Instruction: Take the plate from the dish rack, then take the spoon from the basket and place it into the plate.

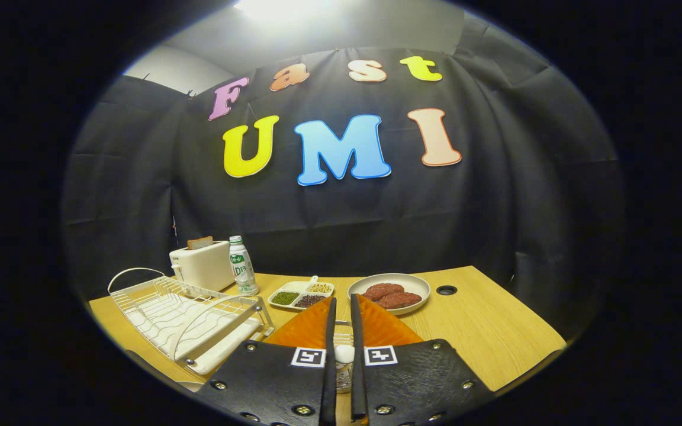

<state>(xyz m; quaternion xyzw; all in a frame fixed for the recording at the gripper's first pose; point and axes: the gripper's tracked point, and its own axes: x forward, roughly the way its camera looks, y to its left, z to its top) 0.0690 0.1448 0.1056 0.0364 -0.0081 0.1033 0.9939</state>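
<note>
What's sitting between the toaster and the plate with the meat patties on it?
In the gripper view, a green-labelled bottle stands right beside the toaster, then a divided tray of beans lies before the plate. The claw is nearly closed.

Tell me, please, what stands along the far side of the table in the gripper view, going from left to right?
Dish rack → toaster → bottle → divided dish of beans → plate of meat patties → cable hole. The claw, nearly closed, sits nearer, over an orange plate.

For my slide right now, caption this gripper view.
Gripper nearly shut above the orange plate, white spoon between its fingers; empty dish rack beside.
</note>
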